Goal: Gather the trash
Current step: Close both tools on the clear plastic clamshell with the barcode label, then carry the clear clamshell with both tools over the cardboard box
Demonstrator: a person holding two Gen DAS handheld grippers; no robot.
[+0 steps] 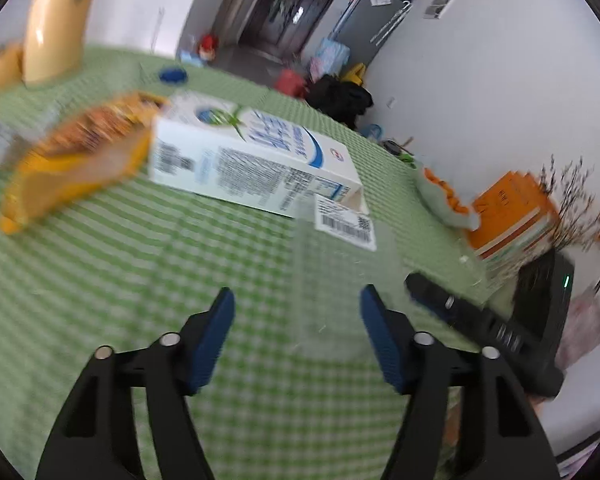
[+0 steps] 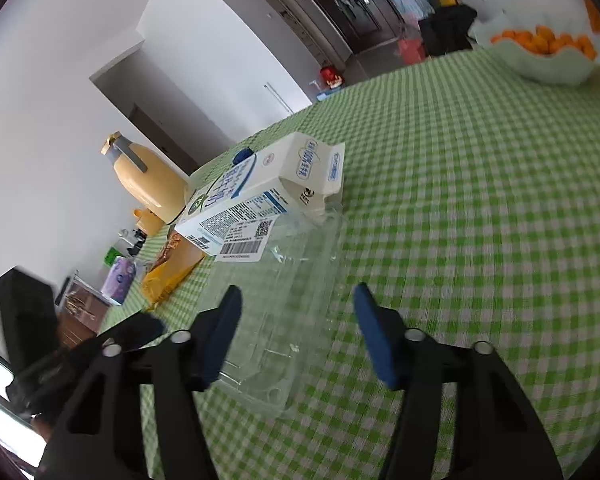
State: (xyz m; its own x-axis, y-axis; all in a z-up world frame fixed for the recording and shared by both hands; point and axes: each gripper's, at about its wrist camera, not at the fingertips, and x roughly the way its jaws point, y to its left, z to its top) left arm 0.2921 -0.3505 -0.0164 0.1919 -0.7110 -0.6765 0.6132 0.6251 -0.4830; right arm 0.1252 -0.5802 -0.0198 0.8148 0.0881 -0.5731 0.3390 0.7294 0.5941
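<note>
A white and blue milk carton [image 1: 256, 160] lies on its side on the green checked tablecloth [image 1: 140, 280]. An orange snack bag [image 1: 76, 160] lies to its left, blurred. A clear plastic clamshell box [image 1: 336, 280] with a barcode label lies in front of the carton. My left gripper [image 1: 296, 312] is open and empty, just short of the box. In the right wrist view, the clear box [image 2: 284, 300] lies between the jaws of my open right gripper [image 2: 296, 312], the carton [image 2: 264, 192] beyond it and the snack bag [image 2: 172, 268] at left. The right gripper also shows in the left wrist view [image 1: 460, 312].
A yellow thermos jug [image 2: 148, 184] stands at the far table edge, a blue cap [image 1: 172, 75] near it. A bowl of oranges [image 2: 548, 54] stands at the far right. An orange book stack [image 1: 512, 216] and a purple tissue pack [image 2: 118, 280] lie on the table.
</note>
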